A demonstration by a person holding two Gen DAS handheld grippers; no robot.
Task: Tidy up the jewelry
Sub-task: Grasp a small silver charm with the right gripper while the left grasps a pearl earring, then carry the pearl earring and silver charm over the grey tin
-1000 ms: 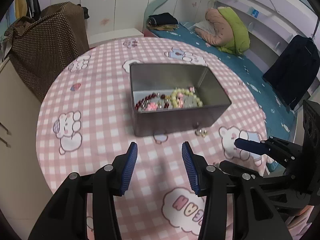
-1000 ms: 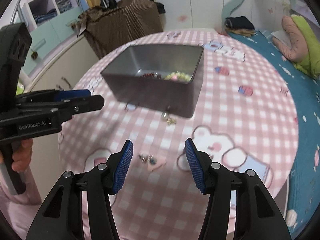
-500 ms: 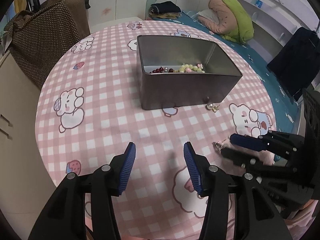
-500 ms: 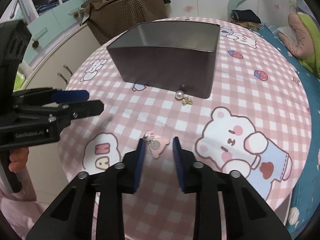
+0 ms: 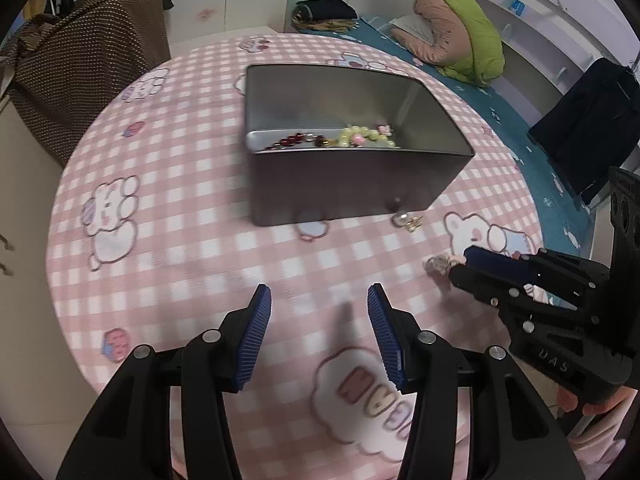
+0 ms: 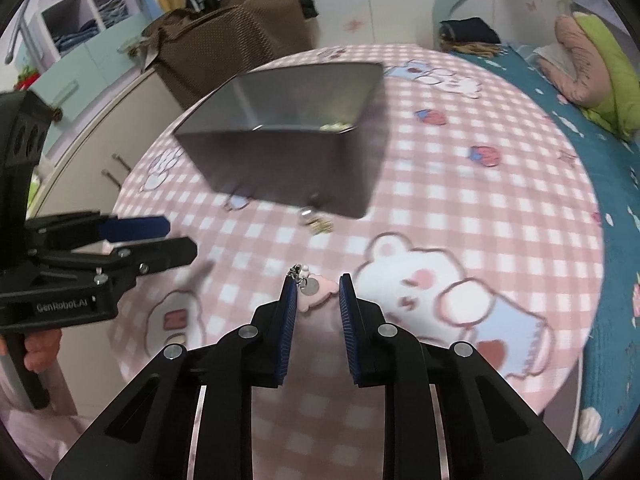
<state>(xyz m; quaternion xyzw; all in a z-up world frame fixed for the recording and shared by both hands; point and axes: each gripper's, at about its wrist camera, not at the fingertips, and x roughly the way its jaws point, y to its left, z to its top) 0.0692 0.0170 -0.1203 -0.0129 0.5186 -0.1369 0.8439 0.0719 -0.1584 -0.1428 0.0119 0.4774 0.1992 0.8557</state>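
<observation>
1. Near the middle of the round table [image 5: 168, 208], a grey metal tin [image 5: 344, 184] stands open. It already holds a dark red bead string [image 5: 298, 141] and a pale yellow-green bead string [image 5: 366, 136] against its near wall; this much of the sorting appears done.

2. Just beside the tin's near right corner, on the checked cloth, lies a small pearl-and-gold earring [image 5: 408, 221], also seen from the right wrist [image 6: 316, 220]. It is untouched and, by judgement, still to be put away.

3. At the near right of the table, the right gripper [image 6: 318, 296] has its fingers [image 6: 289, 304] drawn close together around a pink charm with a silver disc and clasp [image 6: 316, 292]. The left finger touches the clasp side. A narrow gap shows at the right finger, so a firm hold cannot be confirmed, nor whether the charm is clear of the cloth.

4. From the left wrist view, the same charm [image 5: 438, 265] shows only as a blurred pale lump at the right gripper's tips.

5. At the near edge, the left gripper [image 5: 320, 320] has its fingers wide apart and holds nothing; only cloth lies between them.

6. Judged overall: two bead strings are stowed, one charm is in the course of pickup, and one earring remains. Anything lower in the tin is hidden by its wall.
</observation>
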